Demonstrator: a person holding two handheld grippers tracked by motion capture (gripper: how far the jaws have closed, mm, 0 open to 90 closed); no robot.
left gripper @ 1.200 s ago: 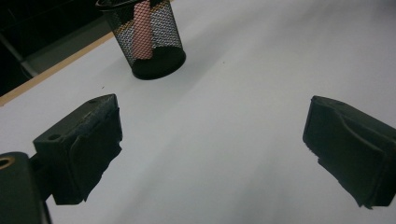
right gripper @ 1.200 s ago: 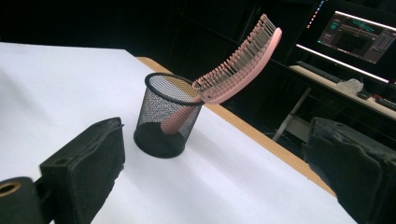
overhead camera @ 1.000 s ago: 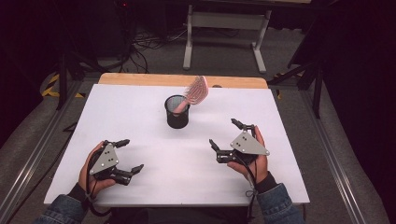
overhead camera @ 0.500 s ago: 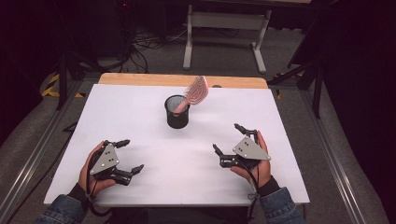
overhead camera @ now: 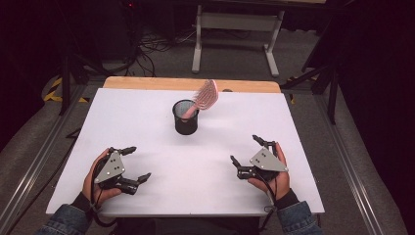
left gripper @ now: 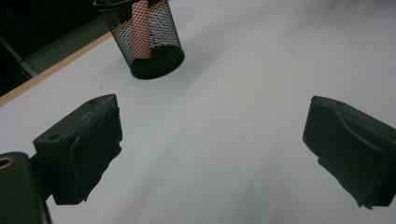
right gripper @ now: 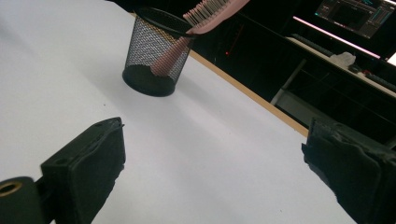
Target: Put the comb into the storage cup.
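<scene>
Both your grippers, left (overhead camera: 131, 164) and right (overhead camera: 250, 152), gape wide, empty. Brush (overhead camera: 203, 98) stands in cup (overhead camera: 186, 118), leaning right. Your right gripper sits nearer.

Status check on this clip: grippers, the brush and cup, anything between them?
Left gripper open, empty, near table edge. Right gripper open, empty. Pink hairbrush stands handle-down in black mesh cup, leaning on the rim. White table bare between.

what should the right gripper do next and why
Probably move the right gripper forward and left toward the pink hairbrush. Its jaws stand wide open and hold nothing, and the brush head leans out over the rim of the black mesh cup, handle inside, so it looks easy to grasp.
</scene>
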